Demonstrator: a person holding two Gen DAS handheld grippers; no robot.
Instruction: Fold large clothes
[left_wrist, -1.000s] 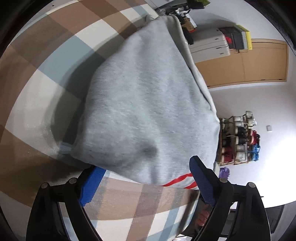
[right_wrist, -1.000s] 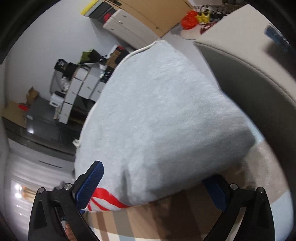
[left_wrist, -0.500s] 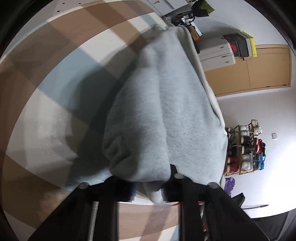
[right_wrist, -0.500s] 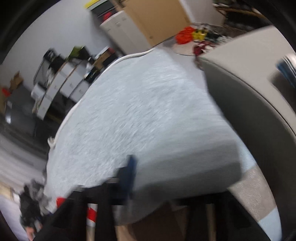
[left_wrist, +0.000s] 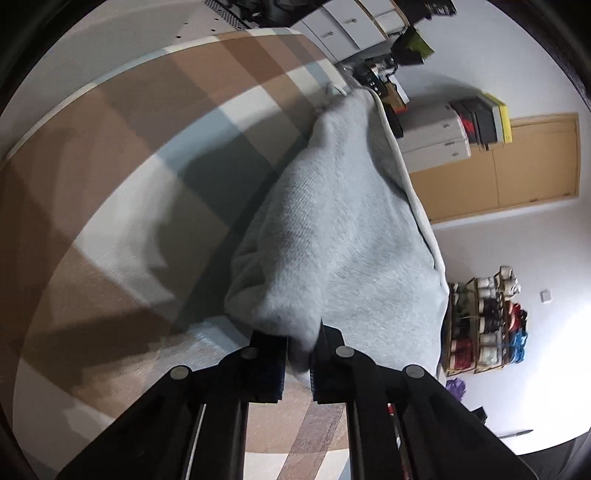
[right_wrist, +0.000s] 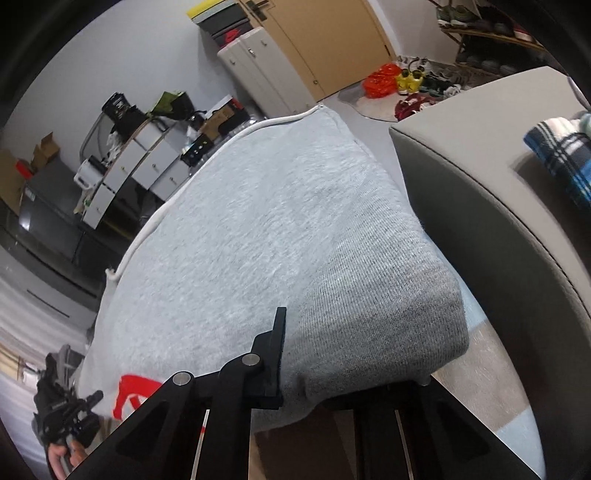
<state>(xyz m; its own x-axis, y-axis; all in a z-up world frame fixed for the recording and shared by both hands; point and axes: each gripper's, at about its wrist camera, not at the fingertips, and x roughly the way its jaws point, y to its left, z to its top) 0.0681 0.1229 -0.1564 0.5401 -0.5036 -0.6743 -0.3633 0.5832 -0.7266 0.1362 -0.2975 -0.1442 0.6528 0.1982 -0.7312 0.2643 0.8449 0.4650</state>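
A large grey sweatshirt (left_wrist: 343, 243) with a red print lies partly on the plaid-covered table (left_wrist: 122, 206) and is lifted at its near edge. My left gripper (left_wrist: 300, 350) is shut on a bunched corner of it. In the right wrist view the same sweatshirt (right_wrist: 258, 236) fills the middle, with its red print (right_wrist: 129, 391) at the lower left. My right gripper (right_wrist: 314, 384) is shut on its near folded edge; the right finger is hidden under the cloth.
A grey sofa arm (right_wrist: 480, 206) stands close on the right, with a blue plaid cloth (right_wrist: 561, 158) on it. White drawers (left_wrist: 436, 140), a wooden door (left_wrist: 517, 166) and a shoe rack (left_wrist: 484, 321) are behind.
Both grippers were open around the sweatshirt's near edge a second ago; they have closed on it and lifted it, bunching the cloth on the left side.
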